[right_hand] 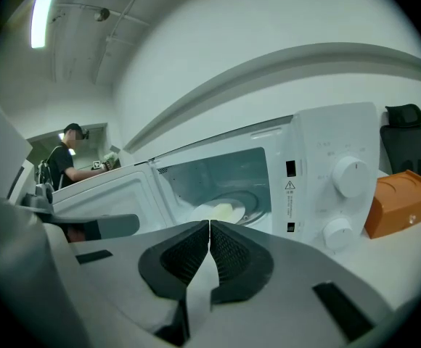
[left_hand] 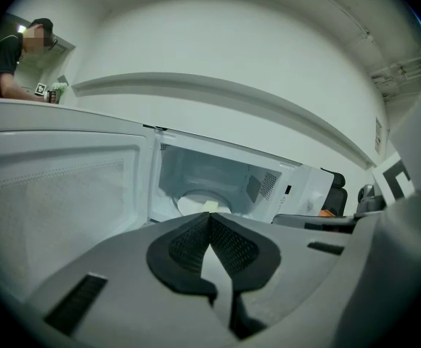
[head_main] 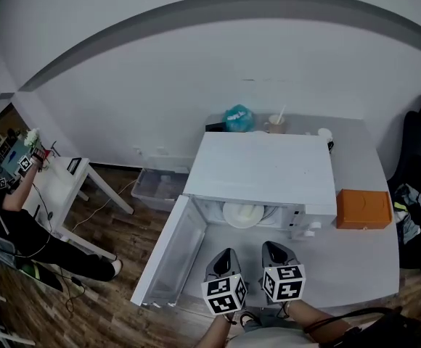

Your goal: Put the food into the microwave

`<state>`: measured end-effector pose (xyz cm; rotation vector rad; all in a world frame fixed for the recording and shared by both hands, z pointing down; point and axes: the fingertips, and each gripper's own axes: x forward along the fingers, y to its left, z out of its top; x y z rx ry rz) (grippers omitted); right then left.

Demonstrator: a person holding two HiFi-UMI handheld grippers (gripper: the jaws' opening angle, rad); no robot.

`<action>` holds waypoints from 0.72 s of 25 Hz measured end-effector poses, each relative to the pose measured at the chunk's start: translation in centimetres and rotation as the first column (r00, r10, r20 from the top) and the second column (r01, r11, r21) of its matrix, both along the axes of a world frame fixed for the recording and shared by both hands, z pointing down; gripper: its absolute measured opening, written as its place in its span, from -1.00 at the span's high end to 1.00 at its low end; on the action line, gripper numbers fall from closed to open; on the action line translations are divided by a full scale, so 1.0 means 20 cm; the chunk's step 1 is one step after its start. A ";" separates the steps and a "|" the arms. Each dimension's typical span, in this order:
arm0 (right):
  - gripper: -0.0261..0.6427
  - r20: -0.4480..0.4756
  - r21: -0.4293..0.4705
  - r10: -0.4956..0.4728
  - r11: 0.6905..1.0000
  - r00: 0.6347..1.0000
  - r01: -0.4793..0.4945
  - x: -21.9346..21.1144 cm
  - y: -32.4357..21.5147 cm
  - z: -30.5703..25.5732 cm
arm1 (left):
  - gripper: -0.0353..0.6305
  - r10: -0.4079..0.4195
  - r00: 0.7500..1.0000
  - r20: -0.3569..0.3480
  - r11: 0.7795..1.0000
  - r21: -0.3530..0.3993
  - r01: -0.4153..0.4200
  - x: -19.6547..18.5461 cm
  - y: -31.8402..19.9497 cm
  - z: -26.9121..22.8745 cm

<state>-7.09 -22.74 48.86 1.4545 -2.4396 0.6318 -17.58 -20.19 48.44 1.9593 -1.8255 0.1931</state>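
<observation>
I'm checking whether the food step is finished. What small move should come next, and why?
Probably move the left claw over to the open door and push it shut. The plate with the food already sits inside the microwave, and the left claw and the right claw are both shut and empty in front of the opening.

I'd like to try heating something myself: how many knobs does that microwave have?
2. The upper knob and the lower knob sit one above the other on the microwave front, right of the open cavity. None seems hidden.
</observation>
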 end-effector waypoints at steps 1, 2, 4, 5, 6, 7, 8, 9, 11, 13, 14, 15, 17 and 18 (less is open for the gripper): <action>0.86 0.001 0.001 -0.003 1.000 1.000 0.003 0.00 0.02 0.00 | 0.88 0.003 1.000 0.000 1.000 -0.001 -0.003 0.01 0.02 0.00; 0.86 0.003 0.002 -0.006 1.000 1.000 0.006 0.00 0.03 -0.01 | 0.88 0.007 1.000 0.001 1.000 -0.003 -0.007 0.02 0.03 0.00; 0.86 0.004 0.001 -0.012 1.000 1.000 0.012 0.00 0.06 -0.01 | 0.88 0.015 1.000 0.003 1.000 -0.007 -0.015 0.03 0.06 0.01; 0.86 0.003 0.002 -0.015 1.000 1.000 0.015 0.00 0.07 -0.02 | 0.88 0.021 1.000 0.005 1.000 -0.010 -0.021 0.03 0.07 0.01; 0.86 0.002 0.004 -0.018 1.000 1.000 0.018 0.00 0.08 -0.02 | 0.88 0.025 1.000 0.008 1.000 -0.011 -0.025 0.04 0.08 0.01; 0.86 0.002 0.005 -0.020 1.000 1.000 0.020 0.00 0.09 -0.03 | 0.88 0.029 1.000 0.011 1.000 -0.011 -0.029 0.04 0.09 0.01; 0.86 0.003 0.007 -0.022 1.000 1.000 0.022 0.00 0.09 -0.03 | 0.88 0.032 0.999 0.014 0.999 -0.010 -0.032 0.04 0.10 0.00; 0.86 0.003 0.009 -0.023 1.000 1.000 0.023 0.00 0.10 -0.04 | 0.88 0.034 0.999 0.016 0.999 -0.009 -0.034 0.04 0.10 0.00; 0.86 0.003 0.015 -0.026 1.000 1.000 0.026 0.01 0.11 -0.05 | 0.88 0.037 0.999 0.016 0.999 -0.006 -0.037 0.04 0.11 -0.01; 0.86 0.000 0.020 -0.032 0.999 1.000 0.032 0.02 0.11 -0.06 | 0.88 0.036 0.999 0.010 0.999 -0.003 -0.036 0.04 0.11 -0.02; 0.86 -0.004 0.022 -0.036 0.999 0.999 0.036 0.02 0.12 -0.06 | 0.88 0.033 0.999 0.007 0.999 -0.002 -0.033 0.04 0.11 -0.02; 0.86 -0.007 0.024 -0.040 0.999 0.999 0.040 0.02 0.12 -0.07 | 0.88 0.030 1.000 0.003 1.000 -0.002 -0.030 0.03 0.11 -0.02; 0.86 -0.014 0.027 -0.047 0.999 0.999 0.047 0.02 0.13 -0.07 | 0.88 0.026 1.000 0.001 1.000 -0.004 -0.026 0.03 0.11 -0.02; 0.86 -0.015 0.027 -0.048 0.998 0.999 0.048 0.02 0.13 -0.07 | 0.88 0.026 1.000 0.000 1.000 -0.006 -0.026 0.03 0.11 -0.01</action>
